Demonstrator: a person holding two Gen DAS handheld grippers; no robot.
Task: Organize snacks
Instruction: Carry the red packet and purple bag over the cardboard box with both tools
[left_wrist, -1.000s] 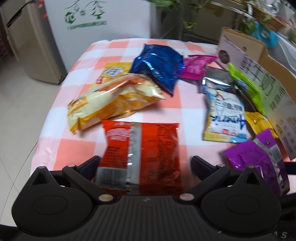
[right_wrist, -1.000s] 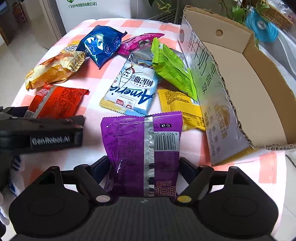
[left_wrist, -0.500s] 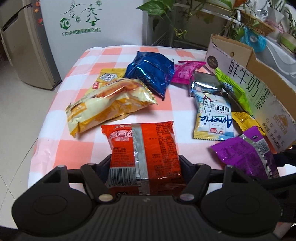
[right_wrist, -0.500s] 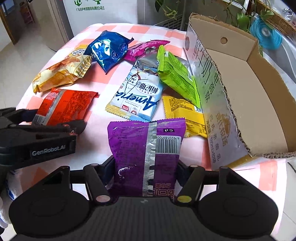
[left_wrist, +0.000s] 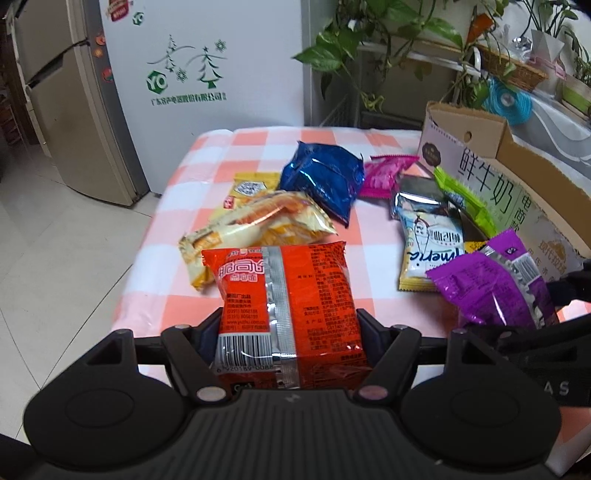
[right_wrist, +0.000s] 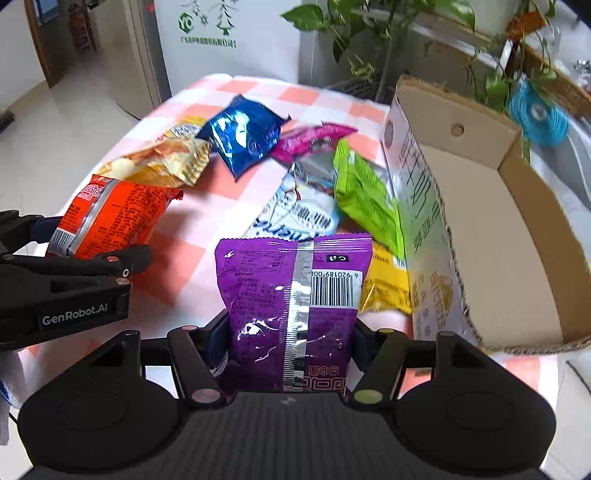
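My left gripper (left_wrist: 288, 325) is shut on the barcode end of a red snack packet (left_wrist: 284, 295), held a little above the checked tablecloth (left_wrist: 207, 162). My right gripper (right_wrist: 290, 325) is shut on a purple snack packet (right_wrist: 291, 280), also clear of the cloth. An open cardboard box (right_wrist: 491, 240) with nothing in it lies to the right of the purple packet. In the right wrist view the left gripper (right_wrist: 92, 251) shows at the left edge with the red packet (right_wrist: 110, 218). The purple packet (left_wrist: 491, 288) appears at the right of the left wrist view.
Loose on the cloth lie a blue bag (left_wrist: 321, 177), a yellow-orange bag (left_wrist: 258, 225), a pink packet (left_wrist: 384, 173), a green packet (left_wrist: 465, 203) leaning on the box and a white-blue packet (left_wrist: 430, 240). A fridge (left_wrist: 66, 110) and plants (left_wrist: 369, 48) stand beyond the table.
Both grippers closed on their packets, the left on the red one and the right on the purple one. Both then rose and lifted the packets off the cloth.
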